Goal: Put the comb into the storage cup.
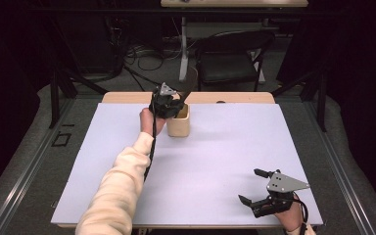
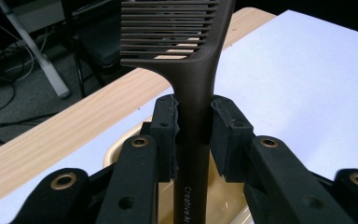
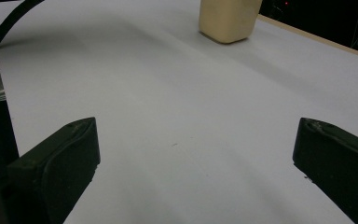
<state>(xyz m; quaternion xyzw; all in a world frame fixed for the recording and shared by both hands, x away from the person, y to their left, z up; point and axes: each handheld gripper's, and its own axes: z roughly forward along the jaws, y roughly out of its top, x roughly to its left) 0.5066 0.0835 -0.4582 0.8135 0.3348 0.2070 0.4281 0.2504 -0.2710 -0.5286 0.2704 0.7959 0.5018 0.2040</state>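
We see the left gripper [image 1: 172, 108] clamped on the handle of a dark brown comb [image 2: 192, 88]; in the left gripper view the two padded jaws press the handle from both sides, just below where the toothed part begins. The comb stands upright, its teeth up and its handle reaching down into the opening of a cream-coloured cup [image 1: 178, 122] right beneath the jaws. White lettering runs along the lower part of the handle. From the high view we find this gripper over the cup's mouth, with the person's left hand [image 1: 152, 119] and pale sleeve stretching in from the near edge of the bench.

The cup stands on the white sheet [image 1: 215, 161] that covers the bench, close to its far edge and a little left of the middle. Beyond the sheet, a strip of bare wood [image 1: 245, 97] shows along the far edge.

We see the right gripper [image 1: 254, 187] resting near the near right corner of the bench, well apart from the cup. Its jaws stand wide with nothing between them, pointing across the sheet towards the left. In the right gripper view the cup [image 3: 227, 18] sits far ahead of them.
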